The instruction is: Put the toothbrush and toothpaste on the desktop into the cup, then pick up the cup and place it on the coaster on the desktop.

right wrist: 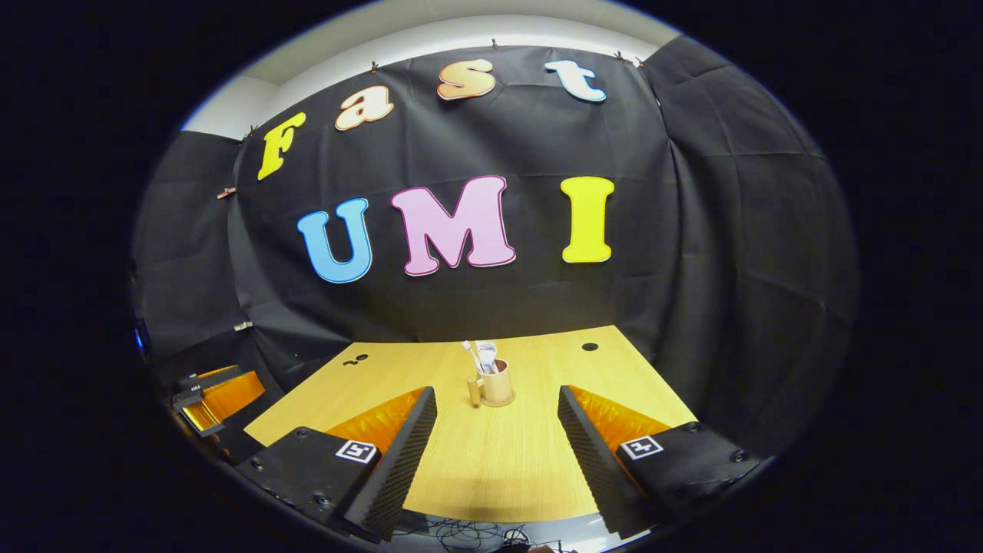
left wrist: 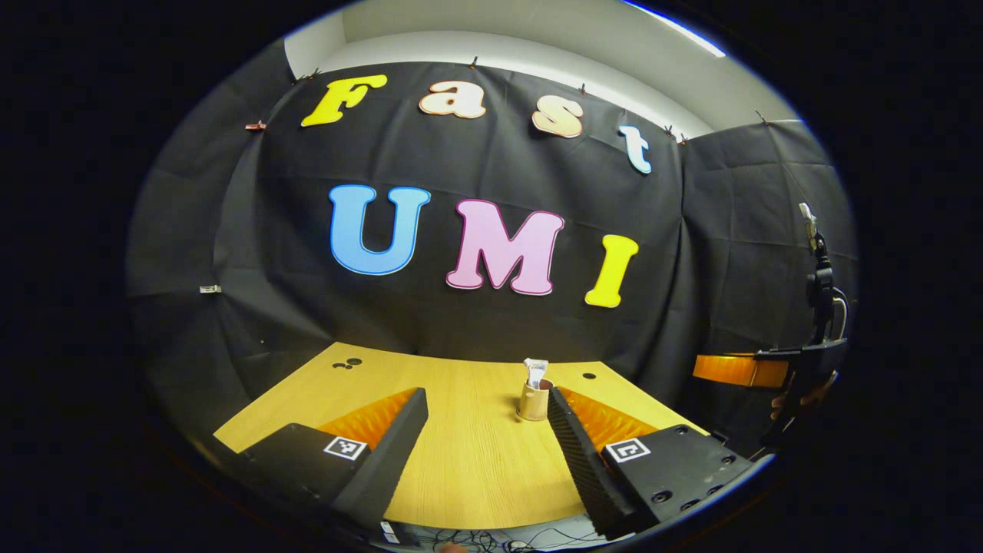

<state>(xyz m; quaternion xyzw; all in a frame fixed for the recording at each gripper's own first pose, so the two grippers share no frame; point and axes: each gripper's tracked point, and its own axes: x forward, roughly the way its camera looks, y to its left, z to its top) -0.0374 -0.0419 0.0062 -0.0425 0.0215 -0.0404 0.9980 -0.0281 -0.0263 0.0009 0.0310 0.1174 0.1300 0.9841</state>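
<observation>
A tan wooden cup (right wrist: 497,384) with a side handle stands upright mid-table, well beyond both grippers. A white toothbrush (right wrist: 469,352) and a white toothpaste tube (right wrist: 487,355) stick up out of it. A thin tan disc (right wrist: 499,402) shows under its base; whether that is the coaster I cannot tell. My right gripper (right wrist: 496,395) is open and holds nothing. In the left gripper view the cup (left wrist: 533,402) with the toothpaste tube (left wrist: 535,370) sits by the right finger's tip, farther off. My left gripper (left wrist: 487,396) is open and holds nothing.
The light wooden table (right wrist: 468,461) has small dark holes near its back edge (right wrist: 589,346). Black cloth walls close in behind and at both sides. A hand holds the other gripper (left wrist: 799,365) at the right of the left gripper view. Cables lie below the table's front edge (right wrist: 468,530).
</observation>
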